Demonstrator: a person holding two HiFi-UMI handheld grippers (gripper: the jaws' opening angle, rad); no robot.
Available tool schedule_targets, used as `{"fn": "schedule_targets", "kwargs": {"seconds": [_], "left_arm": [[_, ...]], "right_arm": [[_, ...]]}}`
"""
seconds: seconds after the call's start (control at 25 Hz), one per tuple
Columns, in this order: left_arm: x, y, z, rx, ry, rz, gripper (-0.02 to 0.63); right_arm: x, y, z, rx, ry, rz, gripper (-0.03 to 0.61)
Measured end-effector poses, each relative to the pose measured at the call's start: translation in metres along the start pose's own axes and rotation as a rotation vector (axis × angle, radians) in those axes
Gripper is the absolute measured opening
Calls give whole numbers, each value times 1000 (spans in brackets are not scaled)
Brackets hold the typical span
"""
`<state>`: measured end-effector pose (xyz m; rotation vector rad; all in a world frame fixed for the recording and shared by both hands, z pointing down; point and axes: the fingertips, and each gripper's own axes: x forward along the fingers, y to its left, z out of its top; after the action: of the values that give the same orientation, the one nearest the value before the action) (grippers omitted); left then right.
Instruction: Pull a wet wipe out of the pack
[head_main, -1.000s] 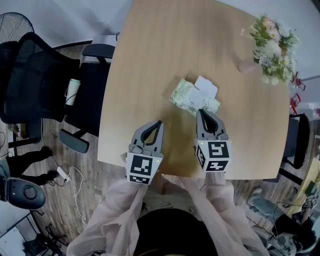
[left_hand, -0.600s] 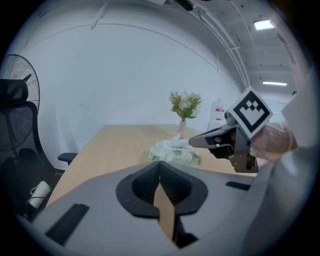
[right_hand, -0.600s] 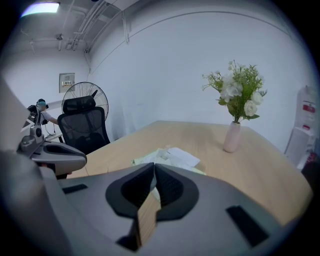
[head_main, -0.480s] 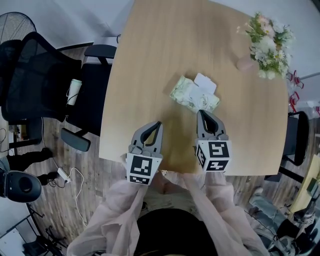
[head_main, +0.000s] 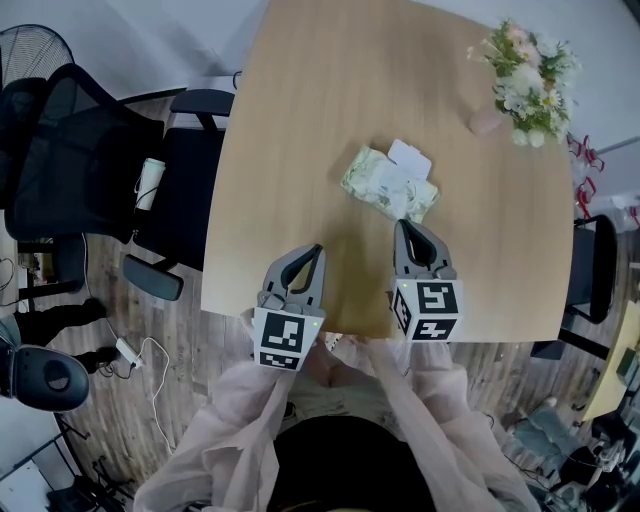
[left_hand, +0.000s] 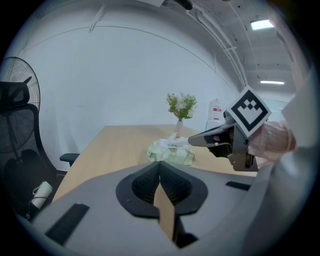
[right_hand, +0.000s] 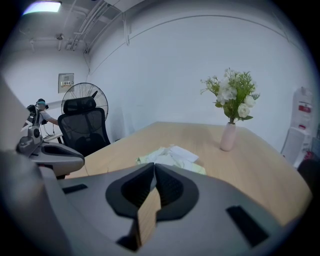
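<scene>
Near the middle of the worktop (head_main: 300, 100) lies the wet wipe pack (head_main: 385, 192), a pale green patterned soft pack. It rests flat, with a white flap (head_main: 411, 160) showing at its far edge. Whether this flap is the lid label or a protruding wipe cannot be determined. With this face upward, the opening appears reachable from above.

The right hand-held gripper (head_main: 403, 224) is held just beside the near edge of the pack, raised off the worktop and angled downward toward it. Its jaws are pressed together at the tips and nothing is between them. The left hand-held gripper (head_main: 318, 247) is positioned to the left, nearer the edge of the worktop and apart from the pack. Its jaws are likewise closed and empty.

Both tools point at the pack, which suggests an approach stage: no wipe has been drawn out. The left tool is probably placed to steady the pack while the right one pulls. Either tool must spread its jaws before any pinch is possible.

A vase of flowers (head_main: 522, 75) stands far right, well apart from the work area. An office chair (head_main: 90, 150) stands left of the worktop.
</scene>
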<state>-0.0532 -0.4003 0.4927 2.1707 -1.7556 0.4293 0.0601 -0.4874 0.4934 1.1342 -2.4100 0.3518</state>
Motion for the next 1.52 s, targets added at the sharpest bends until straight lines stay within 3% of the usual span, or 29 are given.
{"fn": "schedule_targets", "kwargs": {"seconds": [1.52], "left_arm": [[-49, -27, -5, 40, -36, -42, 12]], "right_arm": [[-60, 30, -17, 19, -32, -16, 15]]}}
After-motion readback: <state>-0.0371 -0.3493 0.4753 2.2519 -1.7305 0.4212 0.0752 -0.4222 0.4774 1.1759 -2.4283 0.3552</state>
